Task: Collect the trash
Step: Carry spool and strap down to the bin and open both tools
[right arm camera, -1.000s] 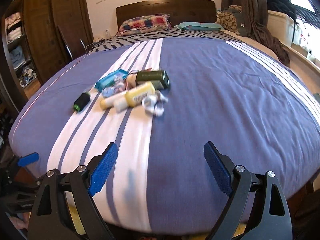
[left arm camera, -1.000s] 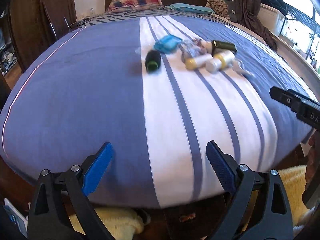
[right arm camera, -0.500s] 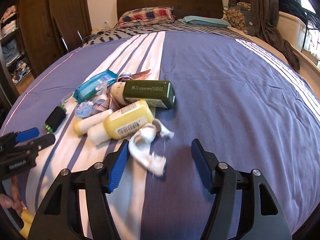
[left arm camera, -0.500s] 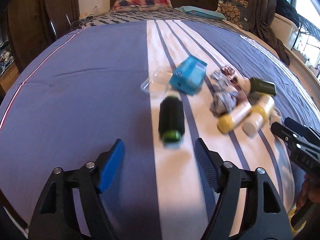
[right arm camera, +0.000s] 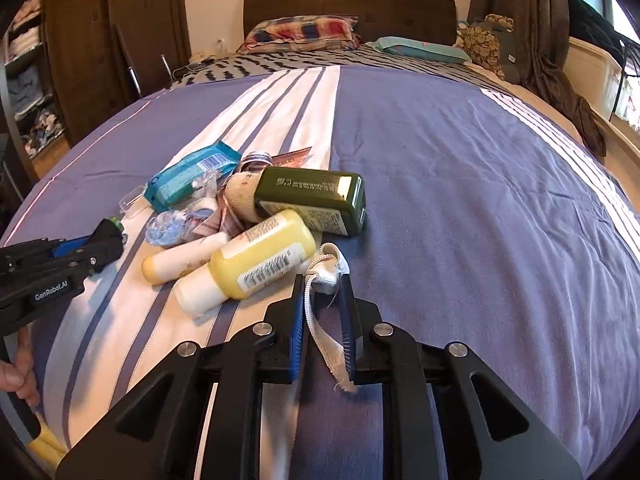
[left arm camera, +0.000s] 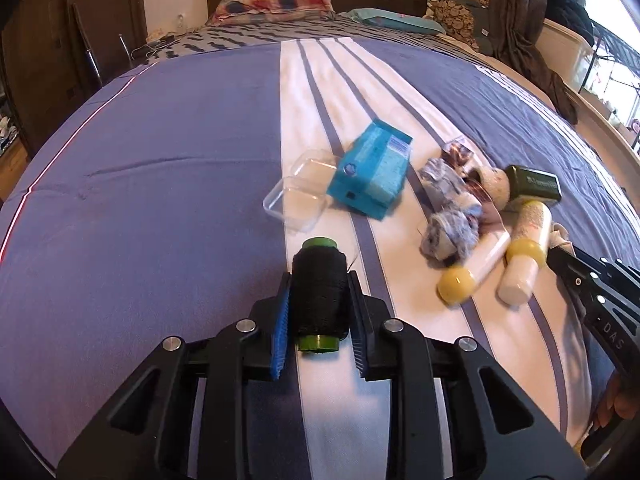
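Trash lies in a heap on the striped bed cover. My left gripper (left arm camera: 318,280) is shut on a black thread spool with green ends (left arm camera: 319,294); it also shows in the right wrist view (right arm camera: 110,229). My right gripper (right arm camera: 322,284) is shut on a white zipper strip (right arm camera: 326,320) lying on the cover. Beside it lie a yellow bottle (right arm camera: 256,264), a dark green bottle (right arm camera: 312,200), a small cream tube (right arm camera: 180,258), a blue wipes pack (left arm camera: 372,172), a clear plastic box (left arm camera: 300,196) and crumpled wrappers (left arm camera: 452,216).
The bed cover (right arm camera: 480,220) stretches purple to the right of the heap. Pillows (right arm camera: 300,32) and a dark headboard lie at the far end. A wardrobe (right arm camera: 100,40) stands left, curtains and clothes right. The right gripper's body shows in the left wrist view (left arm camera: 596,296).
Both grippers moved forward onto the bed and closed: the left around the black spool, the right around the white zipper strip.
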